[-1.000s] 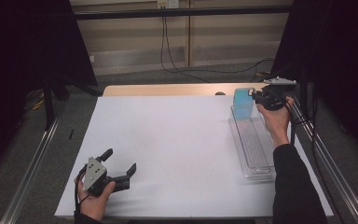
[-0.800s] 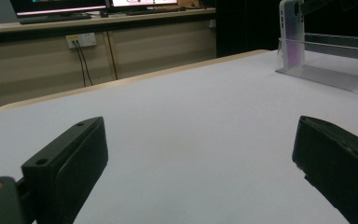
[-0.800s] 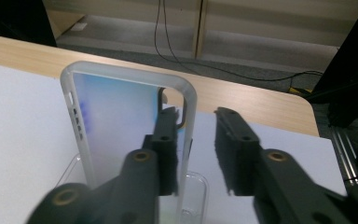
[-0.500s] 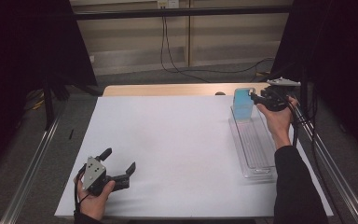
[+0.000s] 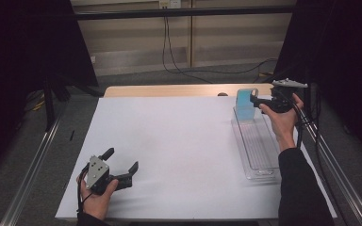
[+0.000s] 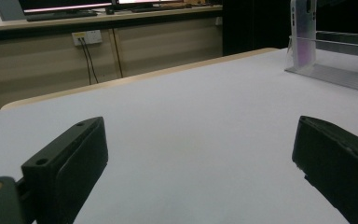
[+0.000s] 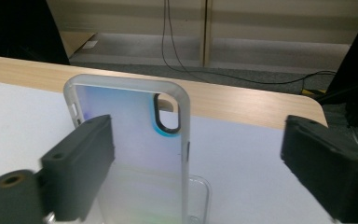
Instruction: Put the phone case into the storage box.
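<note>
The translucent, iridescent blue-tinted phone case point(image 5: 246, 104) stood upright at the far end of the long clear plastic slotted rack point(image 5: 259, 153), which lay along the right side of the white table sheet point(image 5: 169, 141). In the right gripper view the phone case point(image 7: 135, 140) rose between the two black jaws, its oval camera cut-out near the top, with its own weight apparently carried by the rack point(image 7: 200, 196) below.

The right gripper point(image 5: 260, 100) hovered at the rack's far end, level with the case's upper part. Its jaws had just been opening and stood wide; the case was between them, but the pads no longer pressed on it. The step in hand looked like the release after seating the case in a slot.

The left gripper point(image 5: 122, 165) rested on the sheet well away from the rack, at the near left corner, with its jaws spread wide and nothing between them point(image 6: 200, 158).

The next move would probably call for drawing the right gripper back from the case without brushing its rim, since a light, tall case standing on edge could tip out of its slot.
</note>
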The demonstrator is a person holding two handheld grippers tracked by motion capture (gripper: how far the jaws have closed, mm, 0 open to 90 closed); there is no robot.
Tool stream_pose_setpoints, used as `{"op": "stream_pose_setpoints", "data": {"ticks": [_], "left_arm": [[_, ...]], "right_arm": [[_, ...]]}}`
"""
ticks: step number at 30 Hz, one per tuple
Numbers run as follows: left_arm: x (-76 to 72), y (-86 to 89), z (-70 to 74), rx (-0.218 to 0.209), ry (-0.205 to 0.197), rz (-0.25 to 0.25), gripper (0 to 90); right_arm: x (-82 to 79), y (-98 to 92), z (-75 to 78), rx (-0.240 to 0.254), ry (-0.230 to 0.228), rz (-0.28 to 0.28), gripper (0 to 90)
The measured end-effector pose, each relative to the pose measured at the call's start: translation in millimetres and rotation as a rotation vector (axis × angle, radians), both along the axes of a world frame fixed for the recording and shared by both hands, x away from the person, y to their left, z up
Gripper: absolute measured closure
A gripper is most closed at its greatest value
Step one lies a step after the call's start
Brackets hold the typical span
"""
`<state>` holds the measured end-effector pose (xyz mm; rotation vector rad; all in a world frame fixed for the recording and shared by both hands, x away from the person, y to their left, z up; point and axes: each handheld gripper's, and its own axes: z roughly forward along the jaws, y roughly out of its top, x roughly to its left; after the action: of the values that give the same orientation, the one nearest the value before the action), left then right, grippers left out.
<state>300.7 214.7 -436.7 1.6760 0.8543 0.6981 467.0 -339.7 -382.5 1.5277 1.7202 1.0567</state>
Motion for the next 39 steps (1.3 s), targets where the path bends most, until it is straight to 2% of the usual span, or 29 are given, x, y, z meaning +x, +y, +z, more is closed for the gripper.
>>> {"op": "stream_pose_setpoints", "data": {"ticks": [3, 6, 9, 11, 13, 15, 17, 19, 23, 24, 26, 27, 28, 29, 31, 33, 34, 35, 37, 39], "left_arm": [[-0.7, 0.9, 1.0, -0.002, -0.008, 0.001, 3.4], [-1.4, 1.8, 1.2, -0.006, -0.007, 0.013, 3.4], [-1.7, 2.8, 1.1, -0.010, -0.007, 0.009, 3.5], [-1.4, 4.0, 1.6, -0.008, -0.011, 0.021, 3.5], [-1.5, 3.9, 2.2, -0.024, -0.013, 0.028, 3.5], [-0.6, 4.2, 2.6, -0.021, -0.018, 0.024, 3.5], [-0.3, 2.9, 2.0, -0.029, -0.011, 0.021, 3.5], [-0.1, 3.5, 1.7, -0.020, -0.013, 0.010, 3.5], [-2.4, 5.3, 2.5, -0.029, -0.017, 0.010, 3.6], [-3.4, 4.8, 2.5, -0.044, -0.016, 0.013, 3.5], [-4.3, 5.8, 4.1, -0.035, -0.021, 0.007, 3.6], [-4.6, 5.7, 4.4, -0.038, -0.022, 0.005, 3.6], [-4.6, 5.9, 4.7, -0.038, -0.026, -0.002, 3.6], [-4.6, 5.6, 4.8, -0.042, -0.027, -0.002, 3.5], [-4.4, 5.9, 4.7, -0.047, -0.024, -0.001, 3.6], [-4.5, 6.0, 4.5, -0.044, -0.022, 0.005, 3.5], [-4.5, 5.9, 4.5, -0.048, -0.023, 0.005, 3.6], [-4.5, 6.1, 4.7, -0.048, -0.023, 0.001, 3.6], [-5.1, 6.4, 5.2, -0.044, -0.031, -0.001, 3.6], [-6.4, 6.2, 5.6, -0.048, -0.026, 0.002, 3.6]], "right_arm": [[-2.1, -1.4, 0.2, 0.016, 0.007, 0.012, 1.8], [-3.7, -0.5, 0.7, 0.018, 0.015, -0.011, 3.2], [-5.5, 1.6, 1.1, 0.017, 0.009, 0.012, 5.1], [-5.7, 3.2, 0.8, 0.005, 0.011, -0.010, 6.2], [-5.5, 4.2, 0.0, -0.023, 0.018, -0.047, 6.4], [-5.8, 4.2, -1.4, -0.031, 0.023, -0.038, 4.8], [-8.9, 3.8, -2.7, -0.036, 0.006, -0.026, 1.3], [-9.4, 2.6, -3.9, -0.032, 0.009, -0.043, 3.1], [-13.3, 1.1, -5.9, -0.055, -0.016, -0.064, 3.1], [-15.2, 0.8, -6.0, -0.061, -0.022, -0.071, 2.7], [-18.7, -0.4, -5.6, -0.067, -0.039, -0.083, 6.7], [-20.4, -0.7, -4.9, -0.076, -0.042, -0.088, 5.9], [-21.0, -0.8, -5.1, -0.087, -0.062, -0.085, 4.9], [-22.2, -0.8, -5.1, -0.093, -0.102, -0.089, 4.9], [-24.1, -0.6, -4.6, -0.082, -0.142, -0.091, 6.4], [-25.5, 1.2, -4.5, -0.109, -0.175, -0.096, 5.7], [-26.1, 2.0, -4.7, -0.110, -0.183, -0.107, 5.2], [-27.0, 2.4, -4.9, -0.086, -0.184, -0.112, 5.2], [-30.6, 2.3, -4.6, -0.049, -0.196, -0.086, 2.7], [-34.8, 3.2, -3.5, -0.053, -0.207, -0.073, 0.0]]}}
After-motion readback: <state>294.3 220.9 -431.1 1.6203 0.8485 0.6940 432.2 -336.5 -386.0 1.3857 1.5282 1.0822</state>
